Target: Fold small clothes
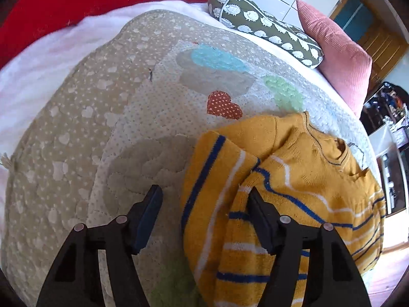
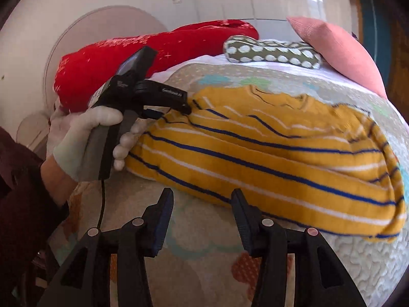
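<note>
- Left wrist view: yellow sweater (image 1: 294, 192) with blue and white stripes lies partly folded on the quilted mat (image 1: 102, 128), a sleeve doubled over its body.
- Left gripper (image 1: 204, 202): jaws apart, nothing clamped — one finger over the knit, the other over bare mat.
- Right gripper (image 2: 202, 199): jaws apart, empty, just beside the sweater's near edge.
- Gloved hand (image 2: 84, 135) holds the left tool's handle at the sweater's end.
- Beyond: red cushion (image 1: 76, 2), hedgehog-print pillow (image 1: 268, 28), pink pillow (image 1: 340, 58).
</note>
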